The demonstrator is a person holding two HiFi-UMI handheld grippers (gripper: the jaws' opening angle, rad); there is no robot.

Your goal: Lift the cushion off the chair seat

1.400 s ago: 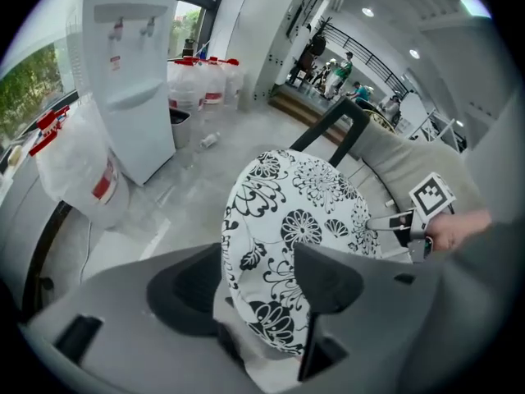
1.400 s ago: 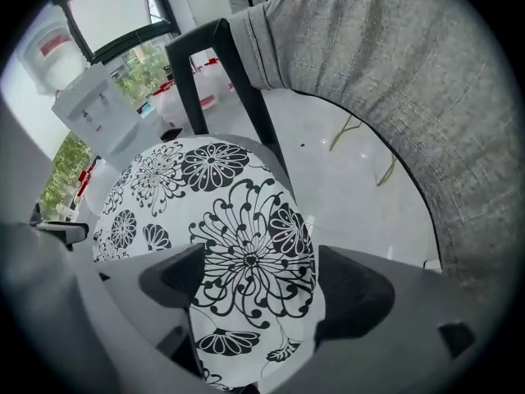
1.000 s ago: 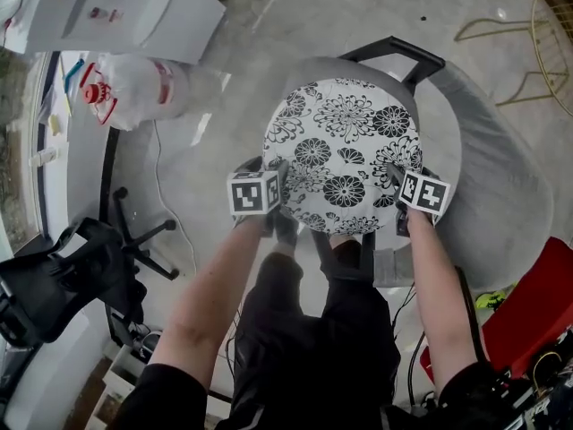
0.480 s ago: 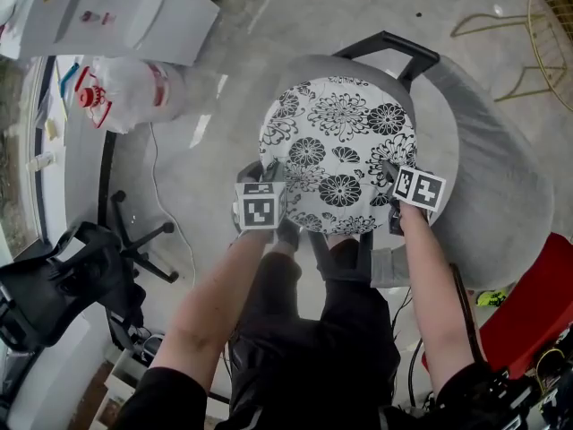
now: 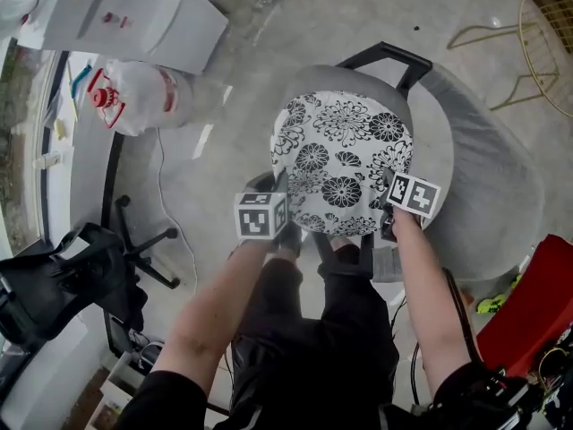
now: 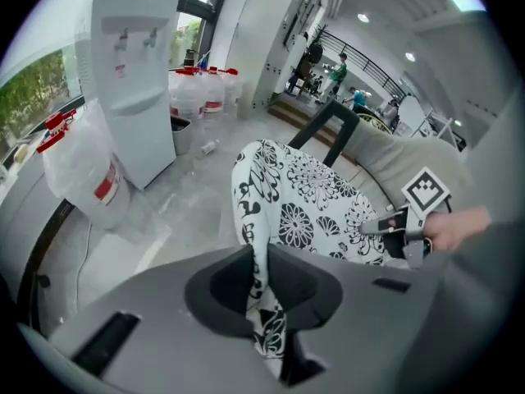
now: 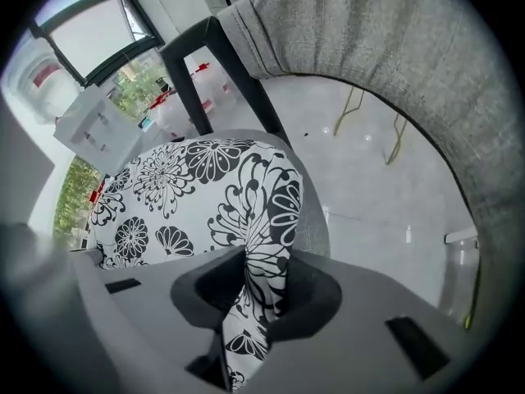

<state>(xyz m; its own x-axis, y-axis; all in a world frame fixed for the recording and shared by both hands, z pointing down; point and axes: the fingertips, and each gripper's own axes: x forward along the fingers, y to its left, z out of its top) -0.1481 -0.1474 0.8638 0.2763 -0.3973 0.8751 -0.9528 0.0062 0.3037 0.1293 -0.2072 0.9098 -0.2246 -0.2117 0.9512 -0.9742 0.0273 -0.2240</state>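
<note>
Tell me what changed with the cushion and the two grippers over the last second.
Both took hold: the left gripper and right gripper are closing their jaws on the floral cushion, each pinching a fold at its near edge, and have started lifting it. The grey chair stayed put.

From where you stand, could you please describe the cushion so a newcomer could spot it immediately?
Find the big grey chair. Over its seat is a round cushion. Unlike the plain grey upholstery around it, it is white with bold black flowers.
</note>
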